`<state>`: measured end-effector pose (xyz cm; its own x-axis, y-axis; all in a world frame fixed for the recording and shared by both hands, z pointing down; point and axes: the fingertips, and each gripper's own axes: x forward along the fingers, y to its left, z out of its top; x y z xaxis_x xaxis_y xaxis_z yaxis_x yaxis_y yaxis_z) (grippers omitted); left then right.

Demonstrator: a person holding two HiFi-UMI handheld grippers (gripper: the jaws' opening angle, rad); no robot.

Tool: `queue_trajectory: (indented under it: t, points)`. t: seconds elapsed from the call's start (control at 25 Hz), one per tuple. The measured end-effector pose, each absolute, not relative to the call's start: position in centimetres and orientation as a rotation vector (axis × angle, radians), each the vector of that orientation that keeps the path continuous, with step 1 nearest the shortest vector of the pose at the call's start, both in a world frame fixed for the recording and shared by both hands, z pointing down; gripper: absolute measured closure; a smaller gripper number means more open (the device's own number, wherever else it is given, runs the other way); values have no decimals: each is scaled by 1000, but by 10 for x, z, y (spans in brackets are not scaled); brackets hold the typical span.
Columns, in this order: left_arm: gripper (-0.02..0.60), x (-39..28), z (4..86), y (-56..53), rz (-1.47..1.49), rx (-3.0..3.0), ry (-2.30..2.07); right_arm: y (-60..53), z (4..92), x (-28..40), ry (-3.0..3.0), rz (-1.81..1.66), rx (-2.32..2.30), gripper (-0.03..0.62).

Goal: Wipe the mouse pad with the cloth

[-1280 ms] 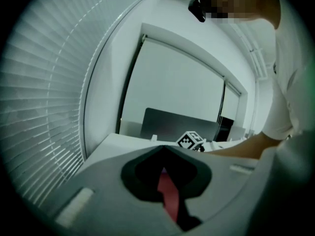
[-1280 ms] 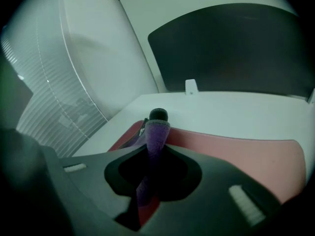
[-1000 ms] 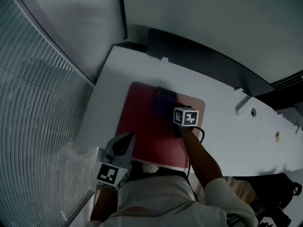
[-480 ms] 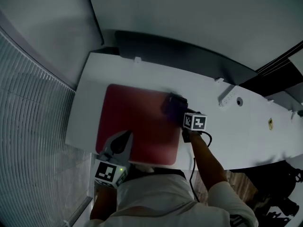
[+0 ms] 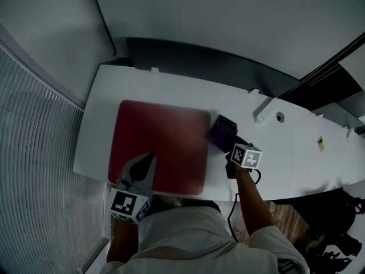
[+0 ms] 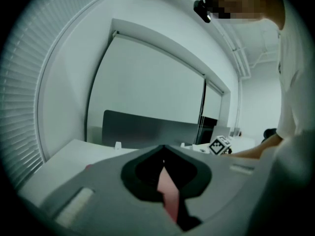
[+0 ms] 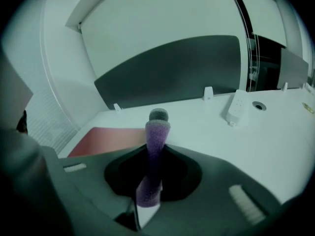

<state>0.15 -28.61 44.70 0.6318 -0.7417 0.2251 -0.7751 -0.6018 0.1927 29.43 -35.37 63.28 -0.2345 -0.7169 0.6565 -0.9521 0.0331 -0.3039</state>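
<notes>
— Two grippers in the head view; where's the cloth (image 5: pixel 220 131)?
— Centre-right of frame, on the worktop (image 5: pixel 285 147) just off the mouse pad (image 5: pixel 159 144).
— Left gripper view?
— Left gripper (image 6: pixel 164 147): jaws together above the pad.
— Right gripper view?
— Right gripper (image 7: pixel 156 132): jaws clamped on cloth. Between strokes, I judge; next, sweep left across the pad.

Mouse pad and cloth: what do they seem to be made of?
Mouse pad: dark red, flat, matte with no glare, so probably a fabric-faced mat; its backing is hidden. Cloth, pinched in the right claw: purple with a fuzzy nap, likely microfibre or terry.
</notes>
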Motion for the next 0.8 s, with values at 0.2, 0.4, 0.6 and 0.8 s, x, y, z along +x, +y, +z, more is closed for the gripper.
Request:
queue_trajectory:
  t: [0.2, 0.4, 0.6, 0.8]
  points:
    - [578, -28, 438, -281, 188, 2575, -1275, -339, 576, 252, -2167, 1017, 1686, 542]
    - [578, -81, 432, -277, 168, 2549, -1360, -341, 546, 155, -2339, 1011, 1487, 542]
    - [578, -148, 434, -272, 160, 2502, -1440, -346, 543, 26, -2458, 1024, 1220, 542]
    - [579, -215, 439, -267, 172, 2469, -1497, -349, 555, -93, -2500, 1017, 1010, 542]
